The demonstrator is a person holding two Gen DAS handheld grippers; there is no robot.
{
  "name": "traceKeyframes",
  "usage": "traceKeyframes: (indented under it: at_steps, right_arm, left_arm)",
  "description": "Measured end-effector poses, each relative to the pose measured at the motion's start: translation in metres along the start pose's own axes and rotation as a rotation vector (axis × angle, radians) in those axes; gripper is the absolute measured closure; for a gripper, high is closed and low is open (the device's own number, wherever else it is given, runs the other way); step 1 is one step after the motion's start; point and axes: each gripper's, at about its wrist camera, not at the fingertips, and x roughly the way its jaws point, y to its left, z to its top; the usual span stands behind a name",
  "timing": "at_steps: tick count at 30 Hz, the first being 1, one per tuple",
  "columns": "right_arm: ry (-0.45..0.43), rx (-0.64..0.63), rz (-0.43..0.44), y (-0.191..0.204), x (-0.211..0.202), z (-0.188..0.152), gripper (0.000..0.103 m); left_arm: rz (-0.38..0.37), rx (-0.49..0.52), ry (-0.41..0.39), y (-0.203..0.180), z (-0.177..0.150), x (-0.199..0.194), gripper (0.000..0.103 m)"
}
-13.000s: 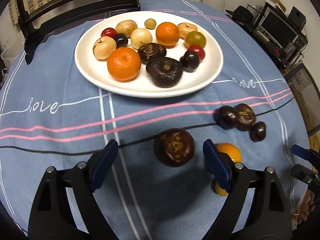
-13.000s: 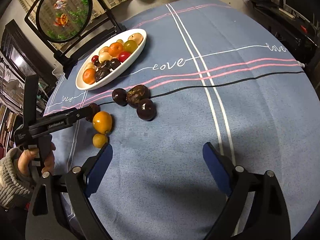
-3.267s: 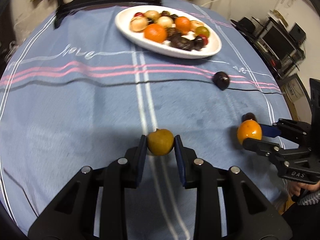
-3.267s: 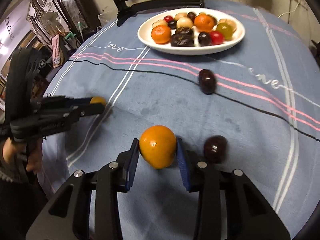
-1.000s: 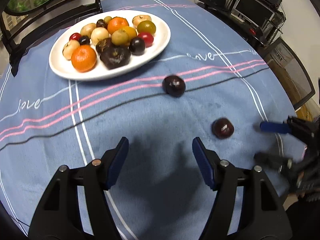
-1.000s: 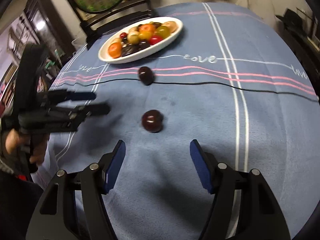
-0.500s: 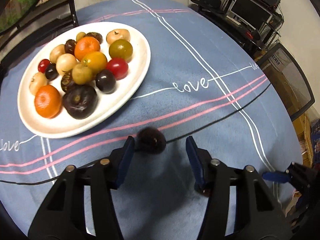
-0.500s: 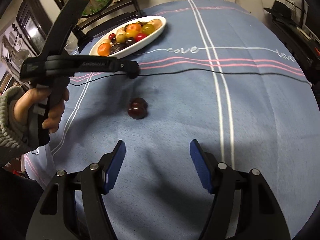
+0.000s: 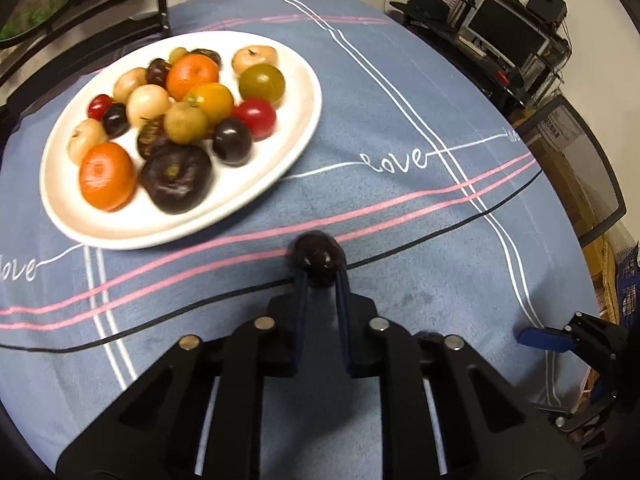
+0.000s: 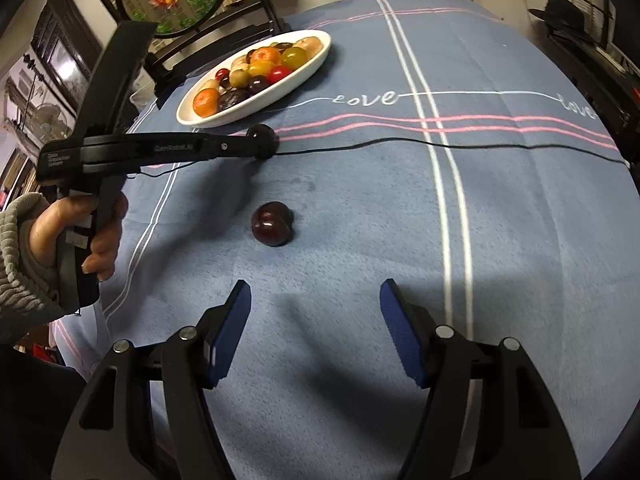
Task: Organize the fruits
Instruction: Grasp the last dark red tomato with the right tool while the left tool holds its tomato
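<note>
Fruits are being gathered onto the white plate (image 9: 304, 128), which stands toward the far left part of the table (image 9: 400, 92) and is already crowded with oranges, tomatoes and dark plums. Two dark plums are left on the blue tablecloth. One plum (image 9: 319, 258) lies just off the plate's near edge, on the pink and black stripes, and it is clamped between the fingers of the left gripper (image 9: 320, 280), whose jaws are drawn together on its sides. It appears to rest on the cloth and not yet to be lifted. The second plum (image 10: 272, 224) lies nearer the middle of the table, ahead of the right gripper (image 10: 316, 300), whose jaws are held apart with nothing between them.

The step in hand is judged to be the pick-up of the nearer plum. A lift is called for next, then a short carry over the rim to a bare patch of plate, most likely the near right side, where the plum can be set down without the piled fruit being knocked. The second plum is left for the right gripper.
</note>
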Motion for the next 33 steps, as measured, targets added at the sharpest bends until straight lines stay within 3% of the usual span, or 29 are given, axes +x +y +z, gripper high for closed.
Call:
traceKeyframes:
  at_steps: [2, 3, 5, 11, 18, 28, 33]
  right_arm:
    - [0.012, -0.023, 0.008, 0.005, 0.005, 0.005, 0.036]
    - [0.017, -0.030, 0.010, 0.007, 0.007, 0.007, 0.036]
    - [0.020, -0.044, 0.023, 0.012, 0.010, 0.012, 0.035]
    - [0.030, -0.049, 0.026, 0.010, 0.014, 0.013, 0.035]
    - [0.025, -0.021, 0.021, 0.005, 0.014, 0.010, 0.035]
    - [0.014, -0.107, 0.049, 0.028, 0.033, 0.037, 0.035]
    - [0.055, -0.143, 0.073, 0.040, 0.053, 0.041, 0.051]
  left_arm:
    - [0.010, -0.015, 0.021, 0.002, 0.001, 0.002, 0.079]
    - [0.012, -0.034, 0.033, 0.004, 0.003, 0.005, 0.061]
    - [0.013, -0.048, 0.013, 0.002, 0.004, 0.004, 0.051]
    - [0.007, -0.053, 0.024, -0.005, 0.012, 0.013, 0.052]
    - [0.014, -0.056, 0.051, -0.009, 0.019, 0.029, 0.071]
    - [0.024, -0.102, -0.029, 0.022, -0.012, -0.017, 0.071]
    - [0.053, -0.173, -0.022, 0.048, -0.043, -0.038, 0.071]
